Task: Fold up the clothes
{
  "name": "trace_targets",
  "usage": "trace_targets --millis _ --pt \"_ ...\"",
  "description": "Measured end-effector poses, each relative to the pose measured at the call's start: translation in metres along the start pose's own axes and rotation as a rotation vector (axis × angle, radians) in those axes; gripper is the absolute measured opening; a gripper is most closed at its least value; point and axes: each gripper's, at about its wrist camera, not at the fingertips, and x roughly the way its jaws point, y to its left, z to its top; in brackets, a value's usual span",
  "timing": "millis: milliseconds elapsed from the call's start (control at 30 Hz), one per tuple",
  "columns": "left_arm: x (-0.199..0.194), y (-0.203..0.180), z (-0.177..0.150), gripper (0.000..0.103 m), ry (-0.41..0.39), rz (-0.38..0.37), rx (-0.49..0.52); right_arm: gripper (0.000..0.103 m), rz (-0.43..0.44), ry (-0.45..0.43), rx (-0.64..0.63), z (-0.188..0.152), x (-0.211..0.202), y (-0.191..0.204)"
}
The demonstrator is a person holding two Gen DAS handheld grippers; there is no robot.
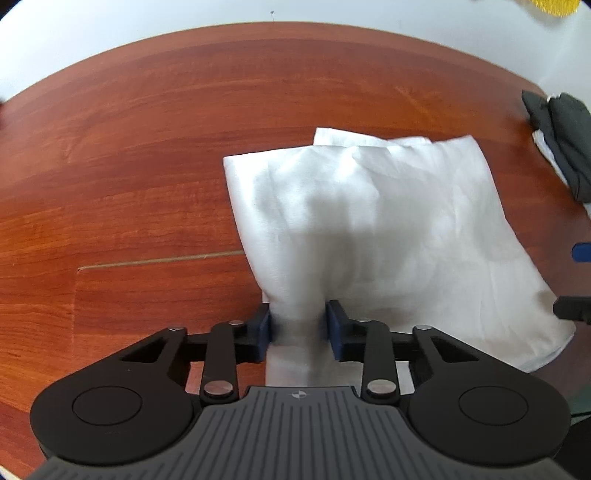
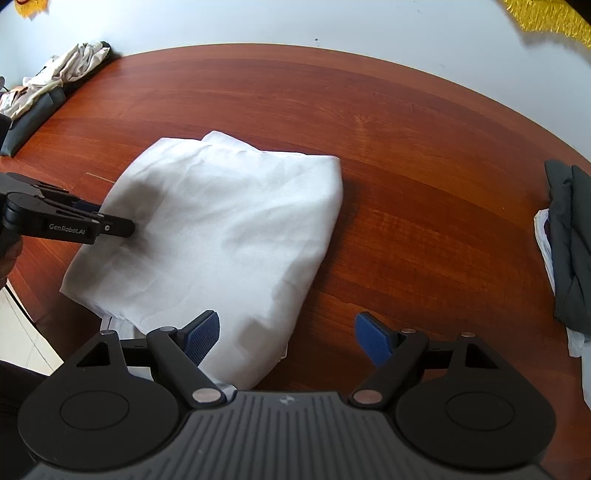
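A pale wall point(image 2: 258, 22) closes the scene beyond the far edge of the wooden table point(image 1: 147, 147), a reddish-brown surface with visible plank seams that fills most of both views. The white garment point(image 1: 388, 221) lies folded on the table directly ahead of both tools, a thick, roughly rectangular stack with soft creases. A dark clothing pile point(image 2: 569, 240) sits at the table edge well to the right of the right gripper, and a light-coloured clothing pile point(image 2: 55, 77) rests at the far left corner against the wall. A yellow fringed object point(image 2: 546, 18) hangs at the upper right. The left gripper point(image 1: 298, 326) is clamped on a bunched near edge of the white garment, the cloth pinched between its blue pads point(image 1: 264, 328). The right gripper point(image 2: 288, 338) stands spread wide, holding nothing, its left finger over the near edge of the garment.
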Motion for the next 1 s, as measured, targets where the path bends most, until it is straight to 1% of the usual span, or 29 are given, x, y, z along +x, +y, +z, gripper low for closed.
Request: trace_targets --millis 67,167,300,400,500,633,733,867,933,1000 --pt "-0.004 0.004 -0.007 0.031 0.020 0.005 -0.003 0.086 0.004 -0.003 0.005 -0.001 0.001 0.000" --pt "-0.011 0.013 -0.018 0.031 0.053 0.061 0.011 0.086 0.013 -0.009 0.018 -0.003 0.002 -0.001" --pt "-0.024 0.033 -0.035 0.031 0.077 0.117 -0.011 0.086 0.040 -0.015 0.033 -0.002 0.007 -0.001" --pt "-0.031 0.044 -0.044 0.034 0.091 0.164 -0.014 0.086 0.079 -0.015 0.040 0.000 0.014 0.003" --pt "-0.036 0.055 -0.050 0.036 0.109 0.200 -0.017 0.086 0.137 -0.008 0.035 0.003 0.024 0.010" --pt "-0.037 0.059 -0.051 0.037 0.126 0.221 -0.005 0.086 0.227 0.000 0.021 0.008 0.040 0.026" --pt "-0.040 0.061 -0.049 0.038 0.136 0.232 0.008 0.086 0.272 0.002 0.005 0.012 0.052 0.036" --pt "-0.038 0.064 -0.048 0.039 0.146 0.239 0.021 0.086 0.313 -0.001 0.002 0.015 0.062 0.043" --pt "-0.040 0.064 -0.048 0.039 0.148 0.242 0.026 0.084 0.330 0.001 0.008 0.015 0.067 0.044" --pt "-0.039 0.066 -0.049 0.039 0.147 0.242 0.027 0.080 0.343 0.004 0.009 0.017 0.072 0.046"
